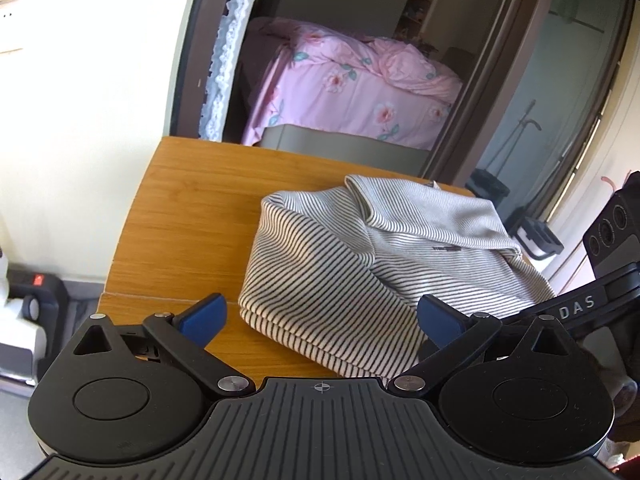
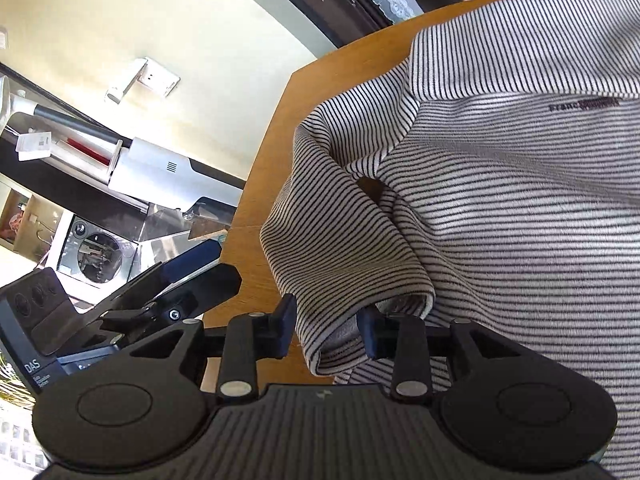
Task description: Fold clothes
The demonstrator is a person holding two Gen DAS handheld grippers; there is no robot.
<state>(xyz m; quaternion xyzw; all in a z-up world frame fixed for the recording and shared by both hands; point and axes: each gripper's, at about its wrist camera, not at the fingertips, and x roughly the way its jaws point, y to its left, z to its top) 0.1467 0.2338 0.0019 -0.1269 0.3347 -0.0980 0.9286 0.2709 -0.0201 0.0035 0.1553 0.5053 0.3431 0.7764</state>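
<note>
Right hand-held gripper [image 2: 326, 330]: nearer hand; its fingers pinch a rolled cuff-like edge of the striped shirt [image 2: 500, 208] at the shirt's near side.
Left hand-held gripper [image 1: 320, 318]: fingers spread wide, nothing between them; hovers level just before the shirt's near folded edge.
Shirt: bunched, partly doubled over, on the wooden bench [image 1: 180, 216]; long axis runs away toward the bench's far right corner.
Beyond the shirt: doorway, pink bed [image 1: 348, 92].

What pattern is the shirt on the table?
Thin dark stripes on the off-white knit shirt; clearest in the right wrist view.
</note>
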